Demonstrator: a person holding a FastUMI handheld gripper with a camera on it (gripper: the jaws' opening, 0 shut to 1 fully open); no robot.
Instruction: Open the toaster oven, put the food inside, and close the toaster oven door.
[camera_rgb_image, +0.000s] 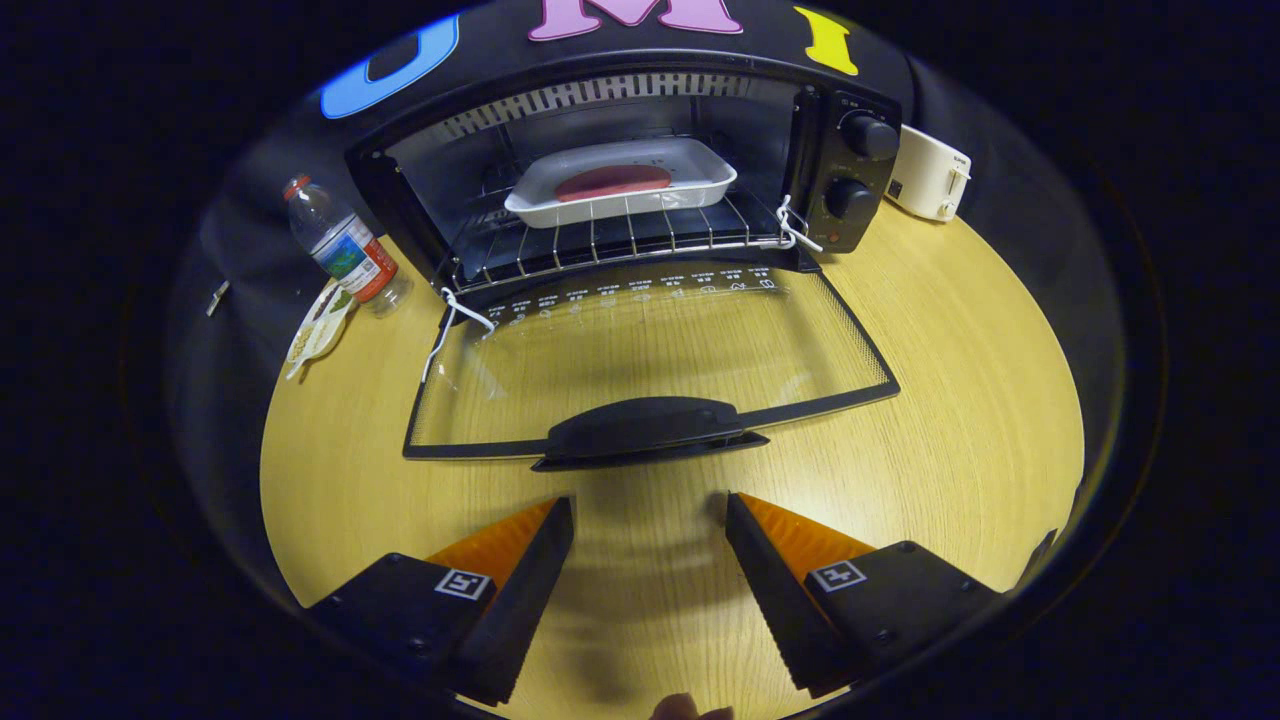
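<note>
On the wooden worktop (950, 420), the toaster oven (620, 170) stands against the booth's wall with its glass door (650, 360) folded fully down, lying flat toward the camera. Inside the oven, a white baking dish (622, 180) sits on the wire rack (610, 240), and a flat reddish piece of food (612, 181) lies in the dish. The door's dark handle (645, 428) runs along the door's near edge, the part of the oven closest to the camera. Two round knobs (868, 135) sit one above the other on the oven's right-hand panel. White cords (455, 315) hang at both hinges of the door.

The claw (650, 515) hovers over the worktop just short of the door handle, its two fingers (530, 560) spread wide apart with nothing between them and touching nothing; bare wood shows in the gap. The handle lies just ahead of the fingertips.

Left of the oven, a plastic water bottle (345, 250) with a red cap leans on the worktop, and a small pale packet (318, 328) lies just in front of it. Right of the oven, beyond its knob panel, stands a white toaster (930, 178).
</note>
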